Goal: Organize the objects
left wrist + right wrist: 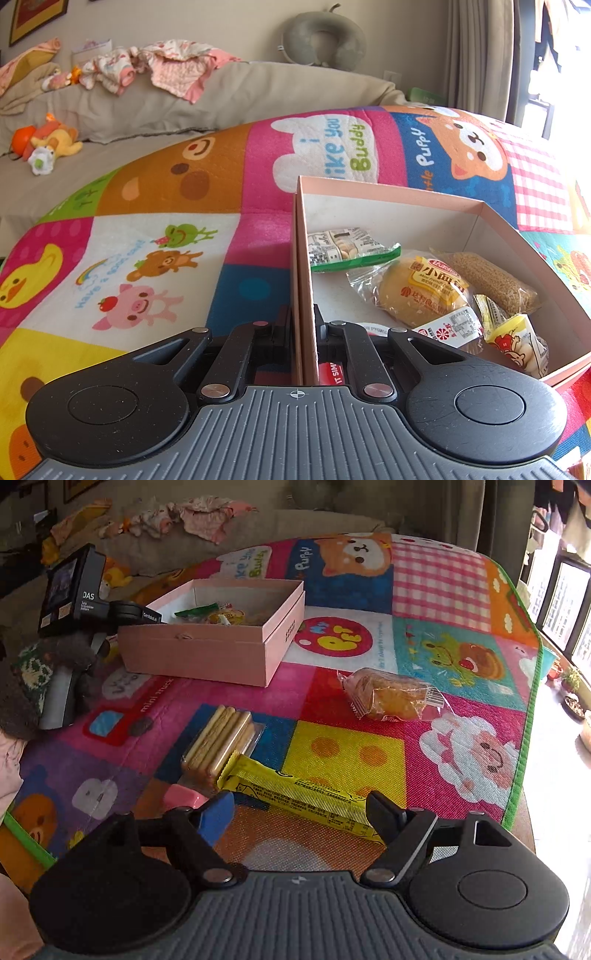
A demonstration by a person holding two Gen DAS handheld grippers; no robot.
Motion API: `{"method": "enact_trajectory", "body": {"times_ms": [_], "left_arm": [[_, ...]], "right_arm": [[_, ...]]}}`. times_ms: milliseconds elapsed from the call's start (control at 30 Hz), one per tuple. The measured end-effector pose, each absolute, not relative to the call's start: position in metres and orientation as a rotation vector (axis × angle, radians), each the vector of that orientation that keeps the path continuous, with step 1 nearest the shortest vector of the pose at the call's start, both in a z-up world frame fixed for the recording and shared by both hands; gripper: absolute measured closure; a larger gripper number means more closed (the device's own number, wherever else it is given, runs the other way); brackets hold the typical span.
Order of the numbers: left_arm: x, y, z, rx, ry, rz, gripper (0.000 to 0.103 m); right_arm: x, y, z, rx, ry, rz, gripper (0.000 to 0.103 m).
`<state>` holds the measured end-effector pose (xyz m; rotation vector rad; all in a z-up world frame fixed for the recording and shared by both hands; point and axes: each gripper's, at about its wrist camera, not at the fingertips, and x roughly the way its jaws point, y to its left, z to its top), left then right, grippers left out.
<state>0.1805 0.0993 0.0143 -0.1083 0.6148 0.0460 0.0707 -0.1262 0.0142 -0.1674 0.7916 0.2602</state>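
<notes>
1. The left gripper (305,332) is pressed together on the near-left wall of the pink box (391,192); one finger is outside the wall and one is inside.
2. The pink box stands open on the colourful play mat (155,258), and in the right wrist view it (199,653) is at the far left of the mat.
3. Inside the box lie several wrapped snacks: a green-edged packet (351,247) at the far left, a small round bread (421,291) in the middle, a brown grain bar (495,280) to the right, and a yellow and red packet (517,343) in the near right corner.
4. The right gripper (301,810) is spread wide, with a blue pad (216,818) on its left finger.
5. A long yellow bar (295,794) lies on the mat between the two fingers; its near end is close to the right finger, but I cannot tell if they touch.
6. A packet of pale biscuits (221,742) lies just behind the far end of the yellow bar, and they seem to touch.
7. A wrapped cake (395,696) lies further to the right on the mat, well apart from the box.
8. A small pink object (183,797) is just beside the left finger; what it is, I cannot tell.
9. Behind the mat there is a beige sofa (229,92) with clothes (170,62) on its back.
</notes>
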Motion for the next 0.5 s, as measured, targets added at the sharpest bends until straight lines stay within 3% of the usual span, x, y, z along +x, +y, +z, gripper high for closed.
{"method": "enact_trajectory", "body": {"times_ms": [133, 367, 500], "left_arm": [[0.181, 0.099, 0.014, -0.108, 0.615, 0.046, 0.092], [0.181, 0.099, 0.014, -0.108, 0.615, 0.046, 0.092], [0.181, 0.099, 0.014, -0.108, 0.615, 0.046, 0.092]], "right_arm": [[0.086, -0.112, 0.005, -0.232, 0.780, 0.182, 0.022], [0.138, -0.150, 0.002, 0.046, 0.856, 0.019, 0.022], [0.127, -0.133, 0.007, 0.053, 0.857, 0.124, 0.022]]}}
